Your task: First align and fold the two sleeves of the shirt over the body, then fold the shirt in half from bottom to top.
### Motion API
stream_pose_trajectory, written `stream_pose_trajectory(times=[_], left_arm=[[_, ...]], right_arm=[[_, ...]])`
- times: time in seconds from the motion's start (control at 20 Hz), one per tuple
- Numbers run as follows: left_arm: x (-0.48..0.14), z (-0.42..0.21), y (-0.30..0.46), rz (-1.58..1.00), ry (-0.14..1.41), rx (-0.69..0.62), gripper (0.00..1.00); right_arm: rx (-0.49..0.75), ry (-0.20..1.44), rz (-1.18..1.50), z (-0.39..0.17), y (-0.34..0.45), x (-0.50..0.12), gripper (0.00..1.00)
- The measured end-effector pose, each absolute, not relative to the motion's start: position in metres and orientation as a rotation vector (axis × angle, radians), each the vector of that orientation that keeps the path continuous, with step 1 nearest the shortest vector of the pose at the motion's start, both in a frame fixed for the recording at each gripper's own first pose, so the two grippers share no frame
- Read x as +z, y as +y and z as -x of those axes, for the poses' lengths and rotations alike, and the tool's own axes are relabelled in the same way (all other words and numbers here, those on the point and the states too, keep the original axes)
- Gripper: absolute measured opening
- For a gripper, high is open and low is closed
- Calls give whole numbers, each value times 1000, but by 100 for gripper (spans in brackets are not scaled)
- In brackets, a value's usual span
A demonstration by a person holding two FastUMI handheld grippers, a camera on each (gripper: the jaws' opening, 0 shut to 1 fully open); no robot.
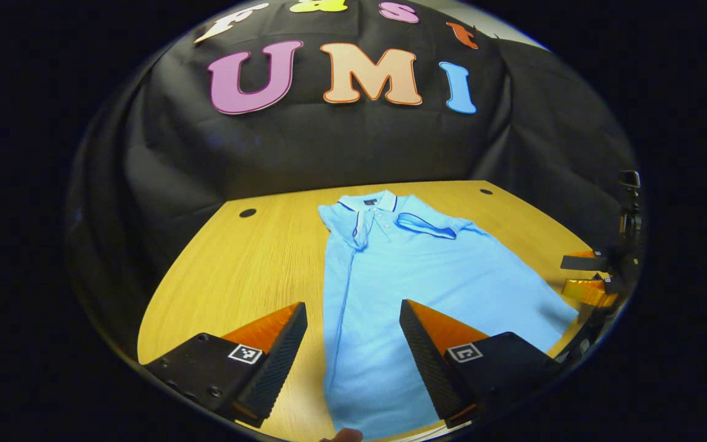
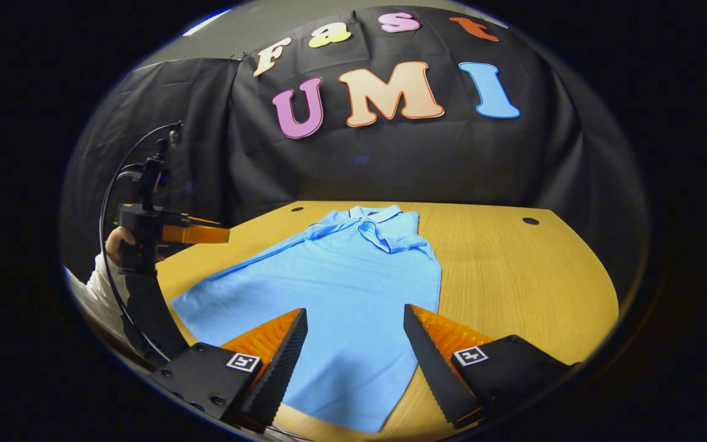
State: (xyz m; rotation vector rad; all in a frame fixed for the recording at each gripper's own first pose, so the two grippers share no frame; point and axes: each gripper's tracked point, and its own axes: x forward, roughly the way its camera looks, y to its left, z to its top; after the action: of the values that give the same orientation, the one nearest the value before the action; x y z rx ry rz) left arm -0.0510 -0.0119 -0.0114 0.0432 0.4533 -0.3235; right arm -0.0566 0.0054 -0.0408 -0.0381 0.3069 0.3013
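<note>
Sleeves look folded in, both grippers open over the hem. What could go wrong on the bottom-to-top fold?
1. The sleeves lie loose on the shirt; lifting the hem could let them slide out.
2. The left gripper straddles the shirt's side edge, so it may pinch only one layer or miss cloth.
3. The hem looks slanted in the right gripper view, with the right gripper over it; uneven grabs would skew the fold on the table.

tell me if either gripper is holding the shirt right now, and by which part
Nothing is held. The left gripper and the right gripper are both open above the blue shirt, which lies flat on the table, sleeves already folded in.
</note>
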Motion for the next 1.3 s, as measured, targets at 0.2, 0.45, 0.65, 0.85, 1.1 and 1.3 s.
stream_pose_trajectory(times=[0.2, 0.45, 0.65, 0.85, 1.1, 1.3], left_arm=[[-49, 114, -3, -30, 514, -307, 93], [-78, 149, 6, -13, 551, -274, 94], [-89, 161, 10, -36, 557, -253, 93], [-98, 162, 7, -23, 562, -260, 93], [-106, 161, 0, -15, 571, -270, 97], [-105, 156, -7, -17, 552, -287, 95]], right_arm=[[292, 350, 72, 91, 5, -69, 98], [259, 386, 112, 109, -4, -96, 98], [238, 395, 145, 113, -9, -109, 94], [237, 384, 159, 114, -4, -112, 94], [245, 383, 129, 113, 1, -115, 97], [296, 383, 130, 113, 16, -117, 82]])
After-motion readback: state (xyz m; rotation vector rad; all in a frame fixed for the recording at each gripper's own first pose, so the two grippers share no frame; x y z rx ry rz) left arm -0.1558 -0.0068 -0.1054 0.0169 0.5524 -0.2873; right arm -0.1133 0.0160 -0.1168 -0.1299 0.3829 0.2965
